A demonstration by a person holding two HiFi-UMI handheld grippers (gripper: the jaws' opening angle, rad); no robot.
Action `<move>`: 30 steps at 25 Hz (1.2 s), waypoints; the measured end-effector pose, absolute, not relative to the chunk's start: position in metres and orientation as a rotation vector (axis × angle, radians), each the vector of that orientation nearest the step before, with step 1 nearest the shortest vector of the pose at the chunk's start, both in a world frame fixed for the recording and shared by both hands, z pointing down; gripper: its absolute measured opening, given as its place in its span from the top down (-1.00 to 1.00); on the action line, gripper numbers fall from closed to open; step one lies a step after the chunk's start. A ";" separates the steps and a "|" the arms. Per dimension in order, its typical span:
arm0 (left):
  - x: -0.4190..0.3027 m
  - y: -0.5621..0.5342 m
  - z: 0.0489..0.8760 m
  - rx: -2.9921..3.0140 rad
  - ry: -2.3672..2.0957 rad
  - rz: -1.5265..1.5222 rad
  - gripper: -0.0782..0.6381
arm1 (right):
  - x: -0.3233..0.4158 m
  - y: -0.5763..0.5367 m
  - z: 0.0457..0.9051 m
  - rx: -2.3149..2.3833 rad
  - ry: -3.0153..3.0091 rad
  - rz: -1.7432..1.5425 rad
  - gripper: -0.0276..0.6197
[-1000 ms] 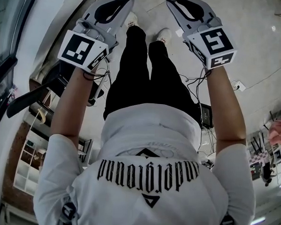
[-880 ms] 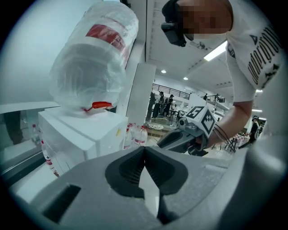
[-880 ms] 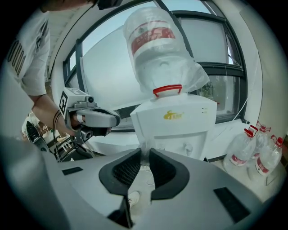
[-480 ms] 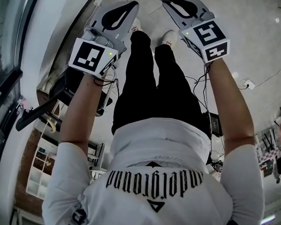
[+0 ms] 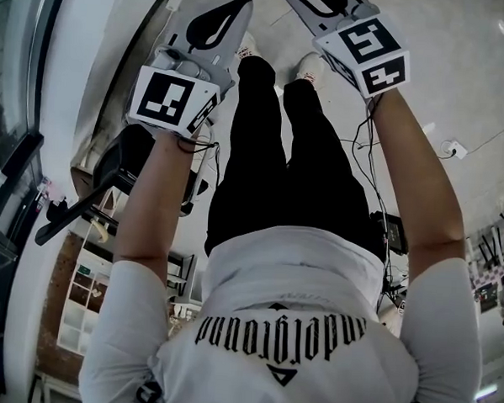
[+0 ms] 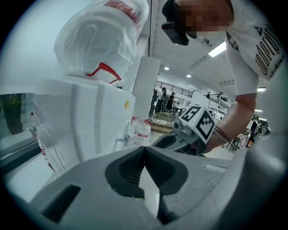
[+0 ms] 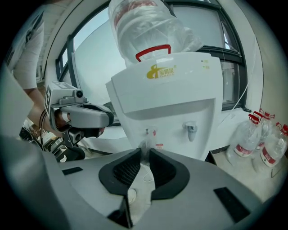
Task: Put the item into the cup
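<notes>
While you're pushing both grippers further out toward the white plastic water dispenser [image 7: 166,108], left gripper [image 6: 144,148] is staying pinched together empty, right gripper [image 7: 145,152] is sitting barely parted, also empty, and no item or cup is showing anywhere, so the task isn't starting.

I counted two grippers [image 6: 144,149] [image 7: 144,151], one dispenser [image 7: 166,103], one jug [image 7: 148,27] on top, two taps [image 7: 191,129] and three bottles [image 7: 245,141].

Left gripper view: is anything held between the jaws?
No, the left gripper has its jaw tips pressed together with nothing between them.
</notes>
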State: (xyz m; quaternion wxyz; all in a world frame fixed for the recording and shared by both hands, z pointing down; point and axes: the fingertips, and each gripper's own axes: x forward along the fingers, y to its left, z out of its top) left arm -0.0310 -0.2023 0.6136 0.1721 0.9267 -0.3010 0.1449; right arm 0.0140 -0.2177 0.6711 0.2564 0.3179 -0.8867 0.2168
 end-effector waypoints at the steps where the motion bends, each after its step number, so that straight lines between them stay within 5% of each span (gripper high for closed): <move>1: -0.031 -0.204 0.618 2.627 -0.856 0.417 0.74 | 0.013 -0.220 0.676 0.862 -2.403 0.588 0.71; 30: -0.037 -0.229 0.675 2.610 -0.857 0.442 0.74 | -0.014 -0.265 0.754 0.859 -2.336 0.642 0.71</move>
